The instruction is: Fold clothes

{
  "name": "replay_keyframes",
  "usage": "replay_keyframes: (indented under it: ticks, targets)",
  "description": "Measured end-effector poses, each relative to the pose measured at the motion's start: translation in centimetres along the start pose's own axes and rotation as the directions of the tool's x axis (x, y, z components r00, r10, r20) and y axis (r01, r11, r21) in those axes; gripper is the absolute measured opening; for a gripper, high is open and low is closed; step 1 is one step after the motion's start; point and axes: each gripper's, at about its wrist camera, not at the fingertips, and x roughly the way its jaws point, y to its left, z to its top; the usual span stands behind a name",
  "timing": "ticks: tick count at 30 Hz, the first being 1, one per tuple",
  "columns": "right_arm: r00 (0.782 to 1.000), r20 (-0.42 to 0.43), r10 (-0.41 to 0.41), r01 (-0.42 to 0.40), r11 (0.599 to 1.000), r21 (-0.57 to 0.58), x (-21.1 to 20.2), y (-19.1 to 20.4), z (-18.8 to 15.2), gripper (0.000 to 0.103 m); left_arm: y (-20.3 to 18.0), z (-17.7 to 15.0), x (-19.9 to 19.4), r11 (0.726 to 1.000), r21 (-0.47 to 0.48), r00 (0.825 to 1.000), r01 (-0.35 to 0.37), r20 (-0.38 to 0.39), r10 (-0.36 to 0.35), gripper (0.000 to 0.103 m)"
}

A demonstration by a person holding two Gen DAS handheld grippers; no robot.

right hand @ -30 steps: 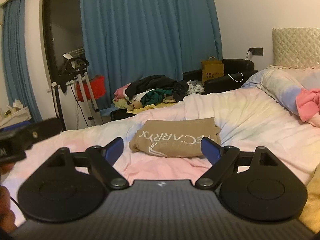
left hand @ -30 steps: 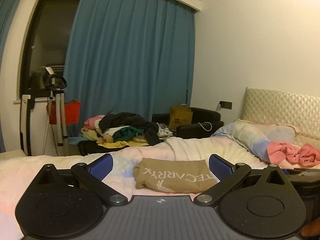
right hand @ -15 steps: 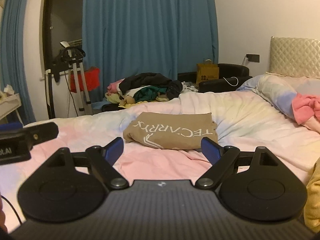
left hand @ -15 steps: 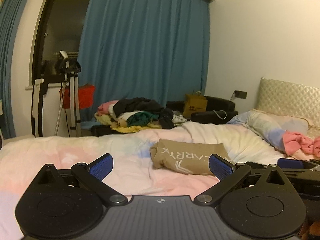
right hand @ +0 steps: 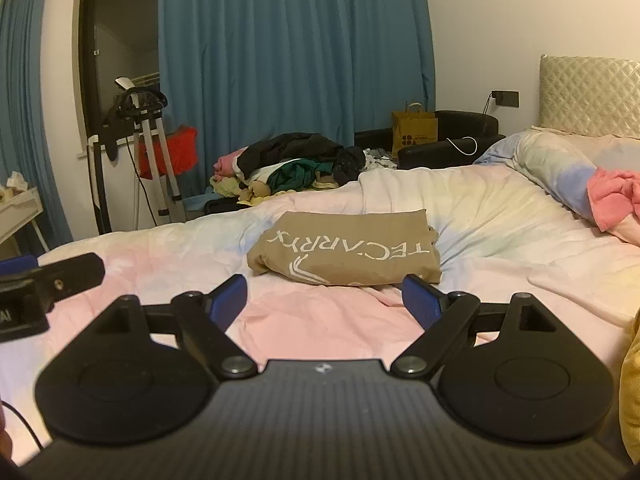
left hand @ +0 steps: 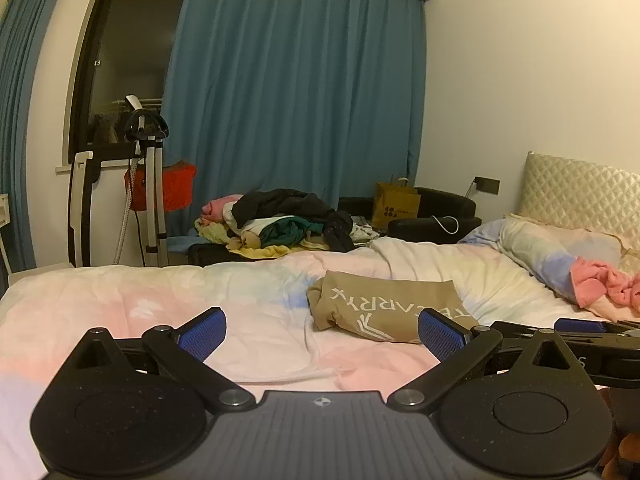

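On the bed (right hand: 500, 240), the folded shirt (right hand: 348, 254) lies beyond both grippers' spread, empty fingers (right hand: 228, 300).

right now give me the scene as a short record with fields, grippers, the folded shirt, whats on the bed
left gripper: open, empty, above the bedspread
right gripper: open, empty, facing the shirt
tan shirt: folded, flat on the bed, white lettering up, touched by neither gripper
bed: pastel bedspread, rumpled
pink garment: crumpled, far right near the pillow
clothes pile: unfolded, beyond the bed by the blue curtain
task state: one shirt folded, the pile not yet folded
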Motion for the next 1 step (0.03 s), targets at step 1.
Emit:
replay_keyframes:
  ticks: [1]
  targets:
    - [1.000,0.002,-0.001,0.001,1.000,0.002,-0.04,-0.01,0.00,0.086,0.06,-0.01,0.01,1.000,-0.001,1.000,-0.001,-0.001,0.001,0.103]
